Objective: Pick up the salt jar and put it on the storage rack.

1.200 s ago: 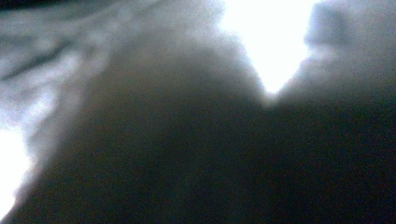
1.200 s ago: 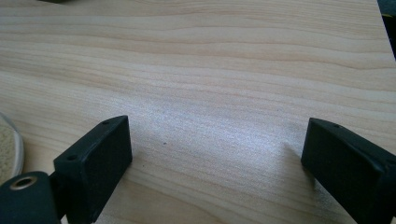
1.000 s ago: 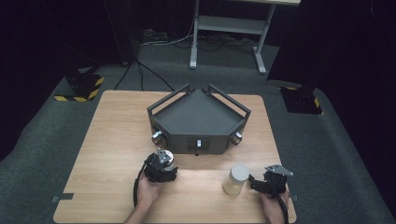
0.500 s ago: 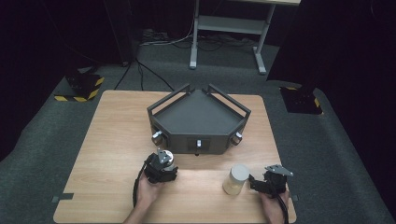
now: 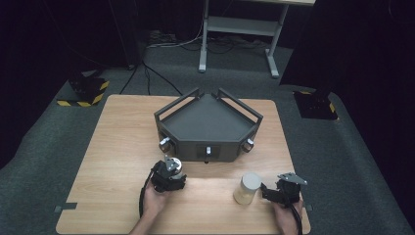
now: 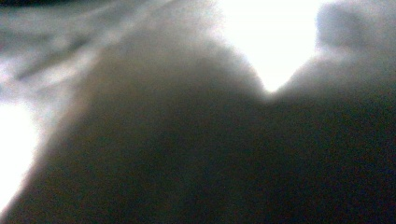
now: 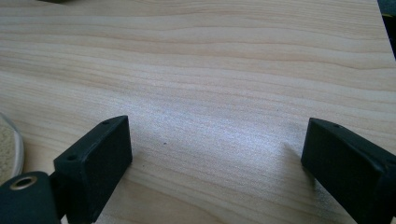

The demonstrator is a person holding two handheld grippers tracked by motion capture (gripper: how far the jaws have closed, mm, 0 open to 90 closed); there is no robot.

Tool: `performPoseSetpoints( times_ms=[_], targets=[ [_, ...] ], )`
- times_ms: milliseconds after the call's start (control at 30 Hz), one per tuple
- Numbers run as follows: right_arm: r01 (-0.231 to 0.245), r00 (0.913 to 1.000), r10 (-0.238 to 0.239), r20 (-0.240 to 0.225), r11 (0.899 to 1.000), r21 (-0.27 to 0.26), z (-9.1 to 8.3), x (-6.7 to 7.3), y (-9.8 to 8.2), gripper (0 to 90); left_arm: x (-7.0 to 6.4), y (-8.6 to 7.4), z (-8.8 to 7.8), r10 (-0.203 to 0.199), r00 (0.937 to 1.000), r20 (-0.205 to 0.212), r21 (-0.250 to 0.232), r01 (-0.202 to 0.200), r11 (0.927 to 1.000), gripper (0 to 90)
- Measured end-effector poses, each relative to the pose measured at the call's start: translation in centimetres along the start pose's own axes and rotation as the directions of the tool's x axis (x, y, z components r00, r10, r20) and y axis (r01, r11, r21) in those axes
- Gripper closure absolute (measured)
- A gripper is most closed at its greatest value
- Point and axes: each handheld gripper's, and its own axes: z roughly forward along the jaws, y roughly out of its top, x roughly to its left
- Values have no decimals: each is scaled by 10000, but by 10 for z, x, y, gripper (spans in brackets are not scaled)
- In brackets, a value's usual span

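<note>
A lidded jar (image 5: 246, 188) with pale beige contents stands on the wooden table (image 5: 122, 147) near the front right. My right gripper (image 5: 272, 191) sits just right of it, apart from it. In the right gripper view its jaws (image 7: 215, 140) stand wide open over bare wood, and the jar's rim (image 7: 10, 148) shows at the left edge. My left gripper (image 5: 169, 176) rests at the front left, close to the dark box's front wall. The left gripper view is a dark blur, so its jaws cannot be made out.
A dark five-sided open box (image 5: 208, 122) with small knobs (image 5: 165, 143) on its front faces stands at the table's middle. A metal desk frame (image 5: 240, 29) stands on the floor behind. Yellow-and-black striped blocks (image 5: 83, 93) lie on the floor beside the table.
</note>
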Motion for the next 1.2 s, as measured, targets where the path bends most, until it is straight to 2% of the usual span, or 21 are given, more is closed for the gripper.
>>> performPoseSetpoints(
  times_ms=[467,733,867,1067,1200],
  targets=[
    [1,10000,-1,-3,10000,-2,0,0,0,84,0,-2,-1,-181,9998,-33,-56,181,9998,303],
    [-2,10000,2,-2,10000,-1,0,0,0,84,2,-3,-7,-148,9999,-34,-63,147,9999,303],
    [0,10000,0,-3,10000,-2,0,0,0,85,7,0,-10,-253,9996,99,-93,254,9996,303],
    [6,10000,-6,-9,10000,-9,0,0,0,87,9,5,-16,-36,9998,188,-39,36,10000,303],
    [5,10000,-5,-10,10000,-8,0,0,0,87,17,7,-20,-356,9978,566,-97,362,9993,303]
  ],
)
